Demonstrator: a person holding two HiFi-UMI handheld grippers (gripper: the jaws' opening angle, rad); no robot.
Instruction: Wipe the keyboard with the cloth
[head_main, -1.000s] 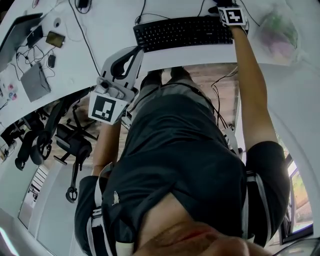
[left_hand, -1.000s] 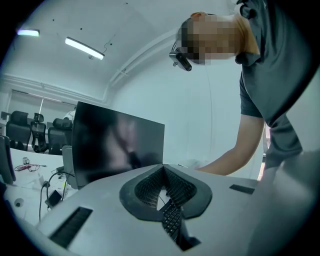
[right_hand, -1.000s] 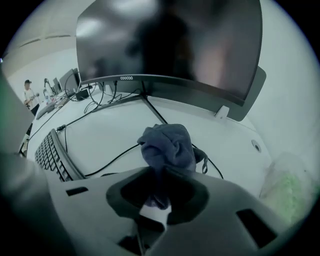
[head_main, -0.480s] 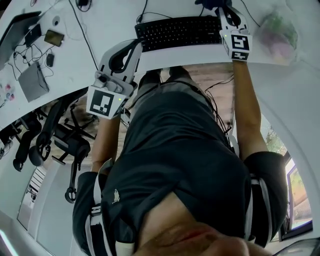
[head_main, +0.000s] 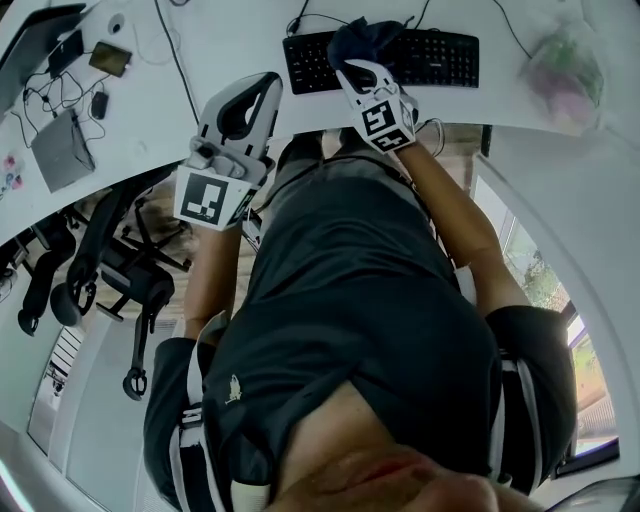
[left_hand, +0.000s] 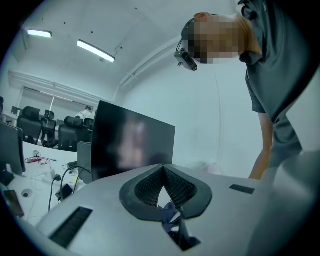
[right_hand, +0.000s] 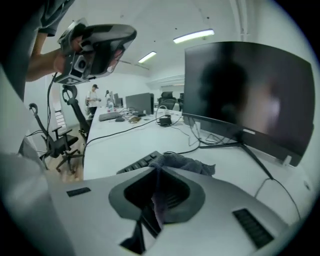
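Note:
The black keyboard (head_main: 440, 58) lies on the white desk (head_main: 220, 40) at the top of the head view. A dark grey cloth (head_main: 365, 38) is bunched over the keyboard's left-middle keys. My right gripper (head_main: 353, 68) is shut on it. In the right gripper view a fold of the cloth (right_hand: 182, 162) runs back between the jaws of the right gripper (right_hand: 157, 170), and the keyboard (right_hand: 135, 166) shows just beyond. My left gripper (head_main: 265, 88) hovers over the desk's near edge, left of the keyboard, its jaws together and nothing held.
A dark monitor (right_hand: 250, 95) stands behind the keyboard with cables around its foot. On the desk's left lie a laptop (head_main: 40, 20), a phone (head_main: 108, 58), a grey box (head_main: 60, 150) and wires. A plastic bag (head_main: 560, 62) is at the right. Office chairs (head_main: 90, 270) are below left.
My right gripper has swept from beyond the keyboard's right end to its left-middle, with the cloth in its jaws. The left gripper has shifted only slightly.

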